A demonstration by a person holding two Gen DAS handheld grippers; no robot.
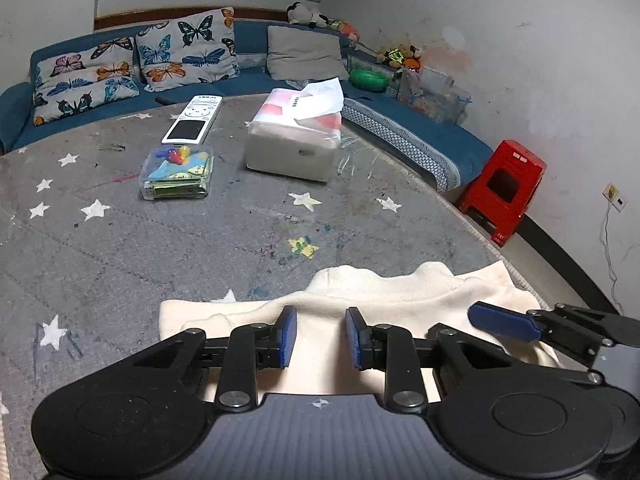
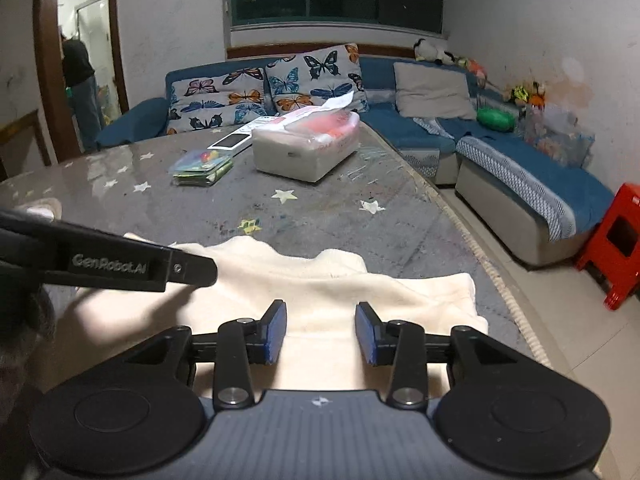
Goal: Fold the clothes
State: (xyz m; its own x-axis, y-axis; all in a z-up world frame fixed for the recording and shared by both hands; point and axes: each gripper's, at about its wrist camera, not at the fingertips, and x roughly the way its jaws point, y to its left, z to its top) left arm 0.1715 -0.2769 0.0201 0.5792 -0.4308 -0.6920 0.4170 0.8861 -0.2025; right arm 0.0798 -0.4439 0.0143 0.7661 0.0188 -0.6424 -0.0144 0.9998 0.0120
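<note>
Garment: cream fleece top [image 1: 380, 300] lying flat on the desk [image 1: 200, 248], lower centre of both views, partly folded, its neck edge toward the far side.
Desk: grey cover with white stars, filling the middle of both frames.
Sofa: blue sofa [image 1: 248, 40] across the upper frame, with butterfly cushions [image 1: 184, 52].
Stool: red plastic stool [image 1: 504, 188] at the right edge, on the floor.
Tissue box: tissue box [image 1: 294, 136] upper centre on the desk.
Clear box: clear box [image 1: 178, 174] of small coloured items, left of the tissues.
Left gripper: left gripper [image 1: 321, 338], jaws spread, above the cloth, nothing pinched.
Right gripper: right gripper [image 2: 321, 332], jaws spread, over the garment's near edge, gripping nothing.
</note>
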